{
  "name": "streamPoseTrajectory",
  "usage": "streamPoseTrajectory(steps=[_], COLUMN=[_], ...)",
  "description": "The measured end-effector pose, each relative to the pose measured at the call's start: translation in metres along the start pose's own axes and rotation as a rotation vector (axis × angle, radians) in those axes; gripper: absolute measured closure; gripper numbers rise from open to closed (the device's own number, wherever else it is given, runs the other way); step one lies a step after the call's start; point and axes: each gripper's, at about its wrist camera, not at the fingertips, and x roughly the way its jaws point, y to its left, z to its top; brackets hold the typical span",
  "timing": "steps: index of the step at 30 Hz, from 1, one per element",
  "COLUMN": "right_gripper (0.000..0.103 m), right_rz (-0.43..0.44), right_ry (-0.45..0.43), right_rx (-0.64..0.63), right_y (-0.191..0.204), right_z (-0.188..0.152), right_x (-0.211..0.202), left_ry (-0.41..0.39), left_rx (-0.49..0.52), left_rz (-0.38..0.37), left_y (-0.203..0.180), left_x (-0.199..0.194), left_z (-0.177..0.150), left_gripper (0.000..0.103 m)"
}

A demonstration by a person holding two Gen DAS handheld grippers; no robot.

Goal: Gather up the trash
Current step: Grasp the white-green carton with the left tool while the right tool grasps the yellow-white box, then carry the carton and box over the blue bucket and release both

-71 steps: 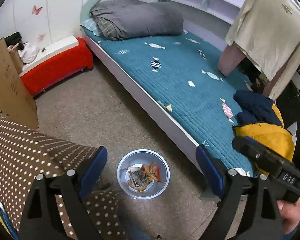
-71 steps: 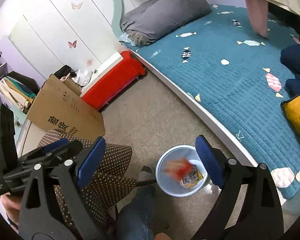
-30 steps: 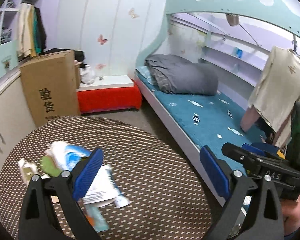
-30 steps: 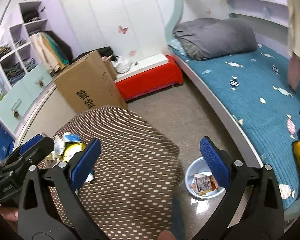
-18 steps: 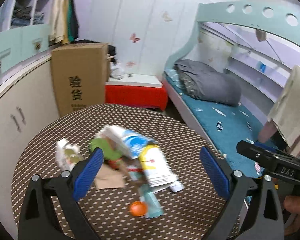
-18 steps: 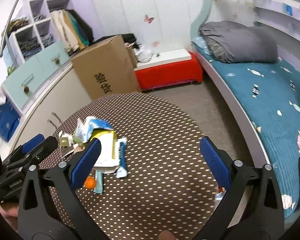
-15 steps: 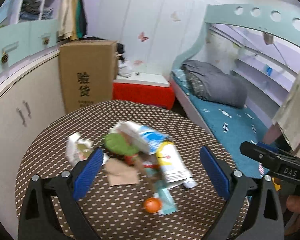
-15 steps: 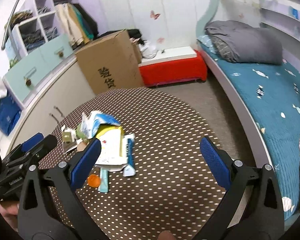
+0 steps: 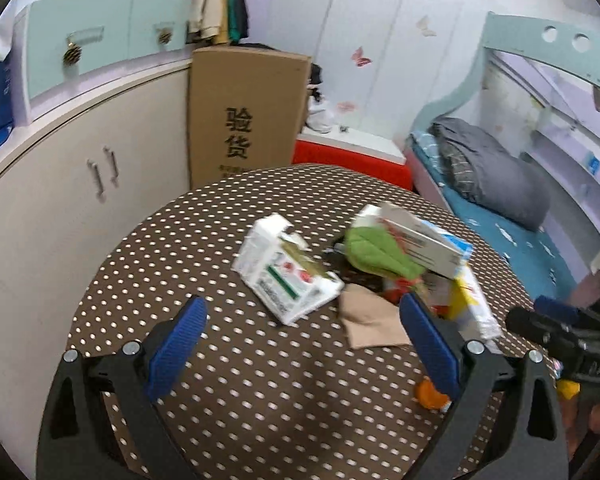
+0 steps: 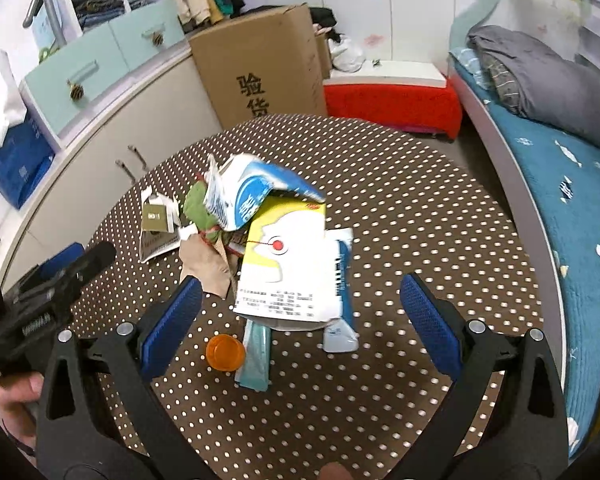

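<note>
A heap of trash lies on the round table with the brown dotted cloth (image 10: 420,208). It holds a white and yellow flat box (image 10: 288,264), a blue and white carton (image 10: 248,192), a green wrapper (image 9: 376,252), a white torn carton (image 9: 288,276), brown paper (image 9: 370,320) and an orange cap (image 10: 225,352). My right gripper (image 10: 300,316) hovers open over the white and yellow box. My left gripper (image 9: 302,344) is open above the cloth, just short of the white torn carton. Nothing sits between either pair of fingers.
A cardboard box (image 10: 260,64) stands beyond the table against white cupboards (image 9: 60,184). A red bench (image 10: 392,100) sits at the back. The bed with a teal cover (image 10: 572,184) and grey bedding (image 10: 548,80) runs along the right. A hand (image 10: 12,396) holds the left gripper's handle.
Both grippers swung up from the floor bin to the table, then moved closer to the trash heap. The pile now fills the middle of both views. Both stayed open.
</note>
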Motion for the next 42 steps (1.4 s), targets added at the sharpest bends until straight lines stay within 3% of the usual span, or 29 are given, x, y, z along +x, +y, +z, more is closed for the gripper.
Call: streamPoseTrajectory(steps=[8,15,18,19,20,24,42], right_gripper=[0.006,0.006,0.009,0.019,0.036,0.051,0.052], right_rz=[0.001,0.015,0.014,0.016,0.019,0.032,0.155], right_ry=[0.029,0.033,0.049,0.050,0.054,0.045,-0.046], right_rx=[0.001,0.010,-0.006,-0.011,-0.018,-0.015,0.124], right_y=[0.000,-0.002,0.002,0.003,0.005,0.003,-0.042], right_z=[-0.002,0.004,0.005,0.005,0.006,0.004,-0.012], right_x=[0.020,0.036,0.045,0.047,0.049,0.046,-0.020], left_ry=[0.012,0.077,0.131,0.138,0.133,0.129,0.088], left_rx=[-0.010,-0.022,-0.027,-0.021,-0.003,0.030,0.088], left_rz=[0.078,0.130,0.060,0.054,0.055,0.042,-0.030], left_y=[0.009,0.012,0.017,0.017,0.017,0.017,0.015], left_x=[0.032,0.073,0.085,0.087,0.085,0.078,0.020], left_z=[0.019,0.027,0.023,0.022,0.021,0.014,-0.019], left_gripper=[0.008,0.009,0.044,0.051,0.051,0.054,0.058])
